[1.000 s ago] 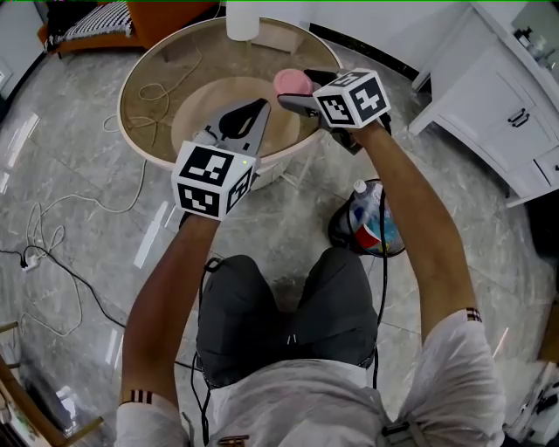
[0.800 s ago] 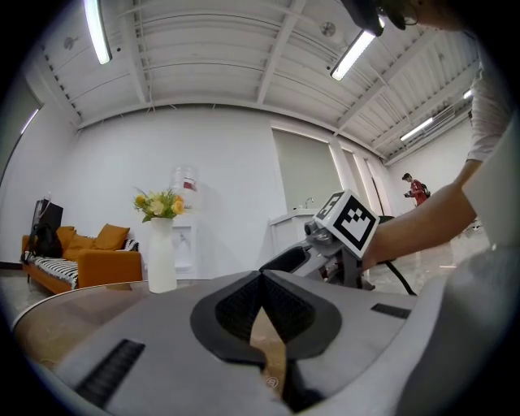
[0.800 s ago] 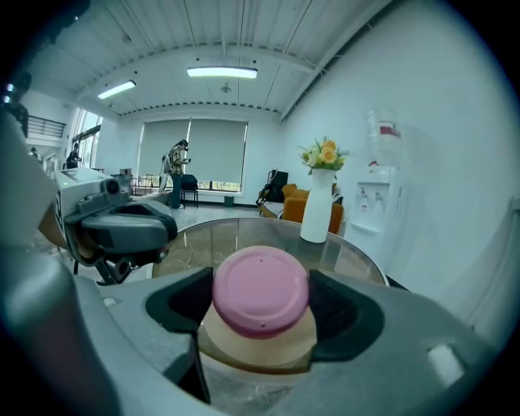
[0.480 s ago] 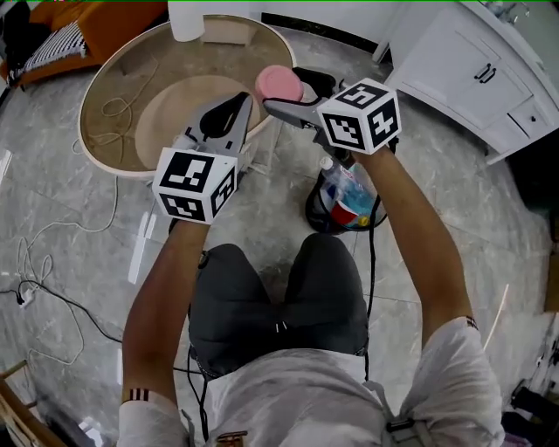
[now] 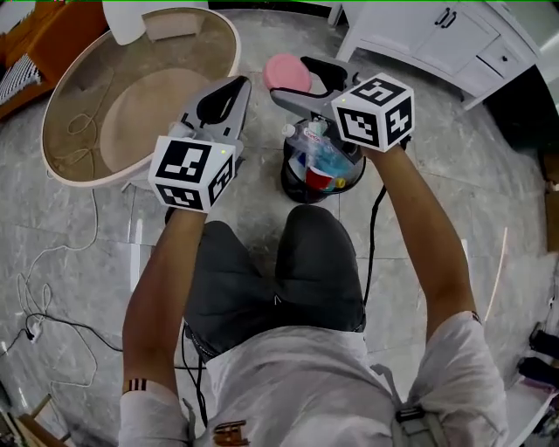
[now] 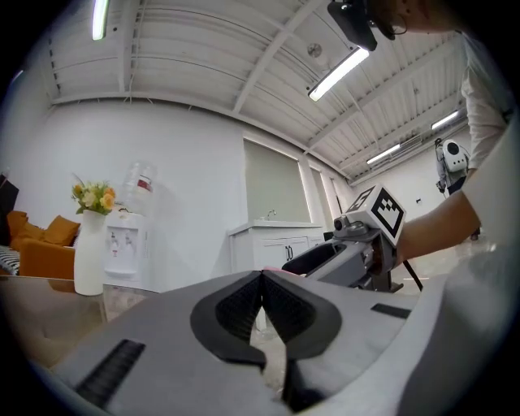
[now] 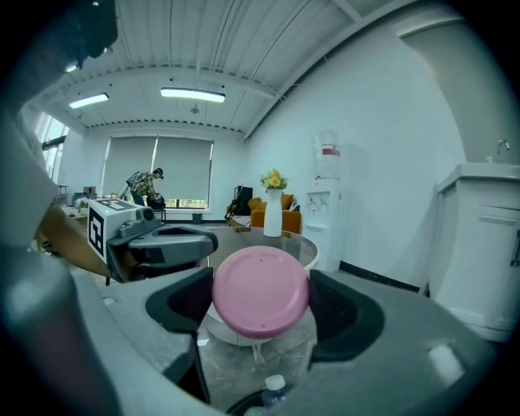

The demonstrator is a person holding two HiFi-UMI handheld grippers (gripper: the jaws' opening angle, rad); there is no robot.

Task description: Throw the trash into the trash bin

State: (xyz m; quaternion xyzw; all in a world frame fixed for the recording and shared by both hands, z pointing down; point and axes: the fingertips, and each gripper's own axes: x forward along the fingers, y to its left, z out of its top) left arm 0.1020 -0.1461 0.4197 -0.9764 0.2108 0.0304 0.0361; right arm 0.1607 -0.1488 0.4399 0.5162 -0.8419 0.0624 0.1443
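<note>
My right gripper [image 5: 293, 80] is shut on a pink round lid-like piece of trash [image 5: 287, 72], held between its dark pads just beyond the black trash bin [image 5: 295, 183]. In the right gripper view the pink trash [image 7: 260, 292] fills the space between the jaws, with a bottle cap [image 7: 275, 385] in the bin showing below. The bin holds a plastic bottle [image 5: 307, 144] and a red cup [image 5: 323, 179]. My left gripper [image 5: 234, 85] is shut with nothing in it, level with the right one; in its own view the pads [image 6: 262, 305] meet at the tip.
A round glass-topped table [image 5: 140, 96] stands to the left with a white vase [image 5: 127, 19] on it. White cabinets [image 5: 437, 39] are at the upper right. Cables [image 5: 61, 262] lie on the marble floor at left. The person's knees [image 5: 279, 262] are below the bin.
The view has swung right: table and vase slid left, the bin moved from lower right to centre under the right gripper. The pink trash stays gripped, now off the table near the bin.
</note>
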